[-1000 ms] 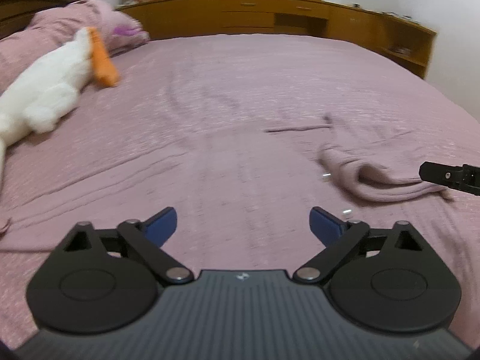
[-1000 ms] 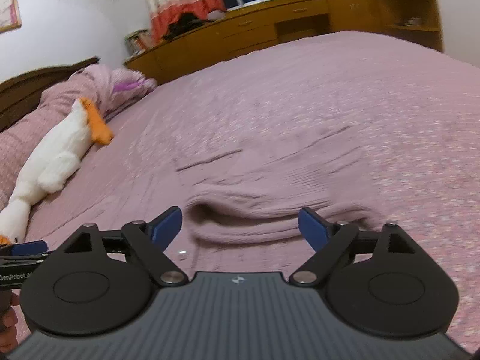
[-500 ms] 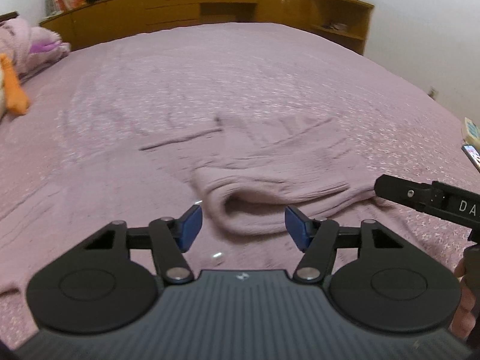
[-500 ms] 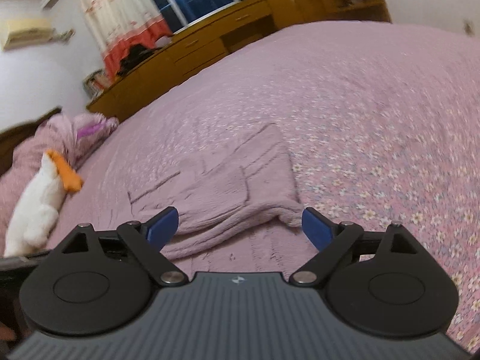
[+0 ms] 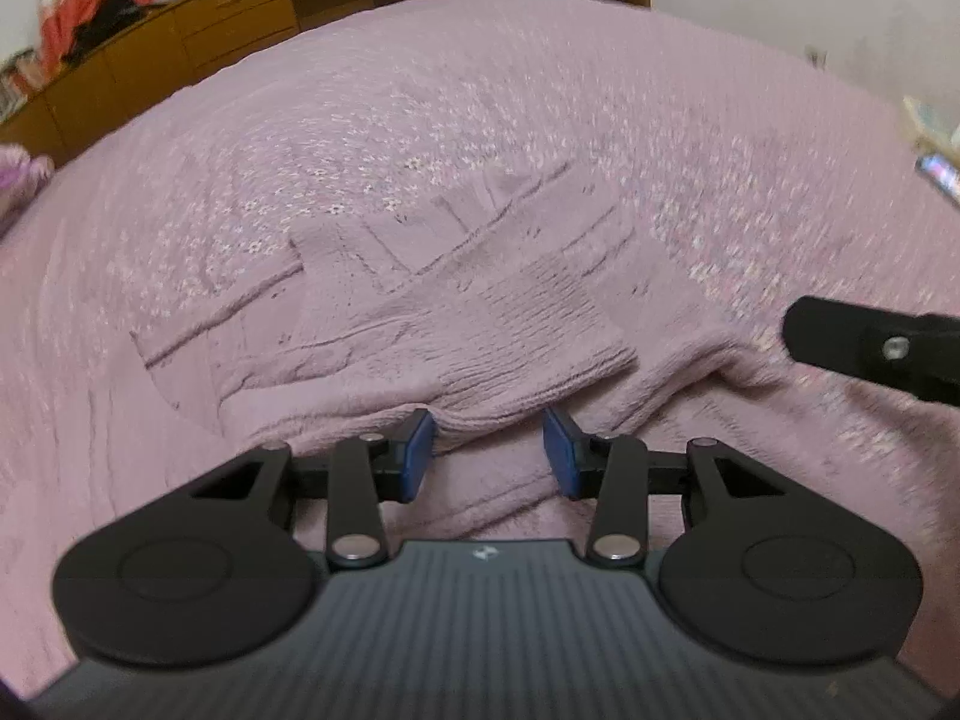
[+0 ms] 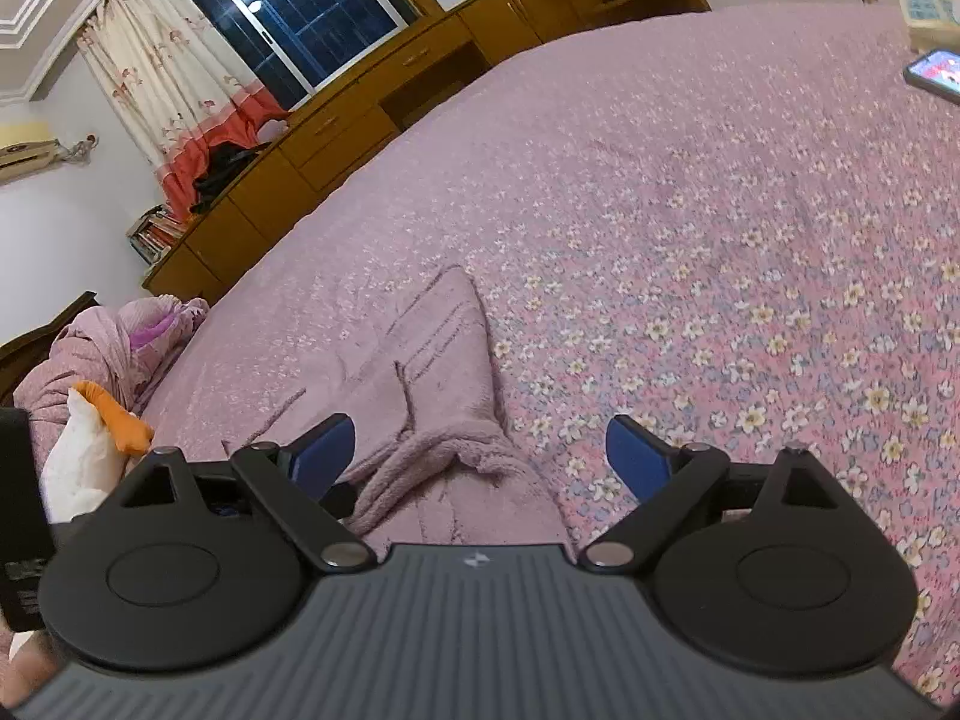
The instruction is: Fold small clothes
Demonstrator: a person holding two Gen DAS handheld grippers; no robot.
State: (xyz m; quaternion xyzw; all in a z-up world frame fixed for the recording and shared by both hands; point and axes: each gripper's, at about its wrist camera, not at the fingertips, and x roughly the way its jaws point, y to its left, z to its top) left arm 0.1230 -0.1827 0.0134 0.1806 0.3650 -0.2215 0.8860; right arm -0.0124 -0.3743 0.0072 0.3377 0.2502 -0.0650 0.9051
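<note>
Both my grippers were spread: the left gripper [image 5: 487,450] straddled the near hem of the mauve knit garment [image 5: 456,324], the right gripper [image 6: 480,450] over its corner, on the floral bedspread [image 6: 690,228].

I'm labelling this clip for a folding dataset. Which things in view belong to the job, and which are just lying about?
Part of the job:
- pink garment
- left gripper, open at its near edge
- right gripper, open over its corner

Lying about:
- plush toy
- phone
- pillow
- dresser
- bedspread, just the work surface
</note>
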